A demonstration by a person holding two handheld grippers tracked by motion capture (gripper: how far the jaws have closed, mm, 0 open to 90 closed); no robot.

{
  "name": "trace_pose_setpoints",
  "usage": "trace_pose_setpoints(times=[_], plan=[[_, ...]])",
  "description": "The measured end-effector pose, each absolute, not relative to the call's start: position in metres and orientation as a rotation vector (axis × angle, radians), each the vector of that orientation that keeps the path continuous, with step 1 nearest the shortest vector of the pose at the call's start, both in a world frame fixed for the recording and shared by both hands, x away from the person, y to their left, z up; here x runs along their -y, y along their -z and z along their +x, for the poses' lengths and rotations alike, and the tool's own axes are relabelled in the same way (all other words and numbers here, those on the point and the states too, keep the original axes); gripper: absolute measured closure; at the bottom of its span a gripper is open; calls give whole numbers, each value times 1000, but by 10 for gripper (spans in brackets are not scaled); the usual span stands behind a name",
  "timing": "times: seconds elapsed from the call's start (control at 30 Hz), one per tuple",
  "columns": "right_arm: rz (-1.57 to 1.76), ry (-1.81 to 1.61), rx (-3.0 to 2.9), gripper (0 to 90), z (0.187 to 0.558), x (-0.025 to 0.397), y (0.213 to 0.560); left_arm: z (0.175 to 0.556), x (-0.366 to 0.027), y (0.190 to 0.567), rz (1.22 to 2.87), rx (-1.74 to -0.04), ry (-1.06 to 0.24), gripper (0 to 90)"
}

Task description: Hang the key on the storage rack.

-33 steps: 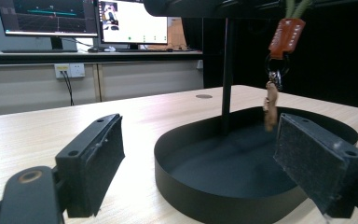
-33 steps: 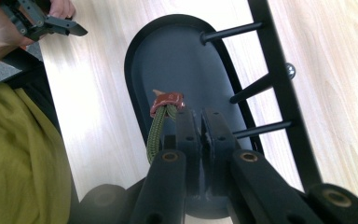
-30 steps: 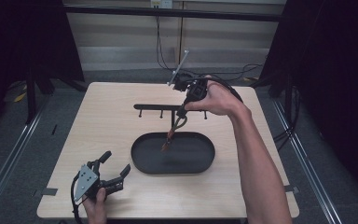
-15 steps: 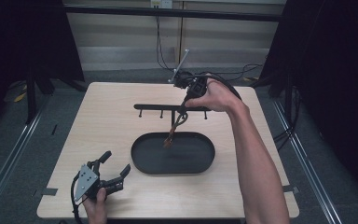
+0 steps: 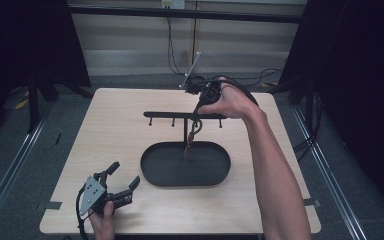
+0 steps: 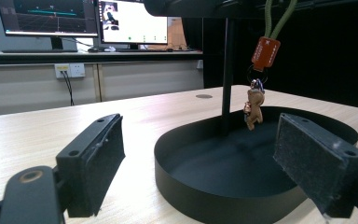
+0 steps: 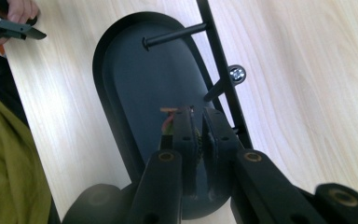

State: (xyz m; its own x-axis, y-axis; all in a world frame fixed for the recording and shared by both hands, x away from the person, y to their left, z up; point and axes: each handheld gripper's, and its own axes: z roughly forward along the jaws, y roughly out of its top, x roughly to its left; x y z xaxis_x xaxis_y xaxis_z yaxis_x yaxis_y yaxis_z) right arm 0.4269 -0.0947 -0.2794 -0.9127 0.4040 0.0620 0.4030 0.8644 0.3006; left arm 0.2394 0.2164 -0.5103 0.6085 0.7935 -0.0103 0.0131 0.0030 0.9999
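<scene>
Dangling keychain pinched by right tongs over tray; left tongs — agape, empty.

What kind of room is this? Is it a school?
More likely a lab or workshop. A wooden table stands on a grey floor, computer screens glow on a bench behind, and cables hang down the wall.

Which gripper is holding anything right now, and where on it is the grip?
The right gripper pinches the keychain by its green cord, the charm dangling over the tray. The left gripper is open and holds nothing.
</scene>
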Motion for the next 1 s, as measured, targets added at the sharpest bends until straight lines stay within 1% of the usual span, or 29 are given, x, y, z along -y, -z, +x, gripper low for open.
trace_pose_setpoints(times=[0.47, 0.67, 0.73, 0.9, 0.93, 0.97, 1.0], plan=[[676, -523, -3012, 794, 422, 99, 279, 239, -217, 510, 1458, -725, -707, 156], [694, -613, -2977, 681, 419, 102, 278, 239, -217, 510, 1462, -721, -704, 156], [693, -620, -2986, 667, 418, 103, 277, 239, -217, 510, 1460, -722, -703, 156], [714, -666, -2982, 575, 411, 107, 273, 239, -217, 510, 1461, -721, -703, 156], [714, -666, -2982, 575, 411, 107, 273, 239, -217, 510, 1461, -721, -703, 156], [745, -686, -2974, 548, 405, 110, 273, 239, -217, 510, 1460, -723, -701, 156], [734, -695, -2967, 544, 403, 111, 273, 239, -217, 510, 1464, -722, -708, 156]])
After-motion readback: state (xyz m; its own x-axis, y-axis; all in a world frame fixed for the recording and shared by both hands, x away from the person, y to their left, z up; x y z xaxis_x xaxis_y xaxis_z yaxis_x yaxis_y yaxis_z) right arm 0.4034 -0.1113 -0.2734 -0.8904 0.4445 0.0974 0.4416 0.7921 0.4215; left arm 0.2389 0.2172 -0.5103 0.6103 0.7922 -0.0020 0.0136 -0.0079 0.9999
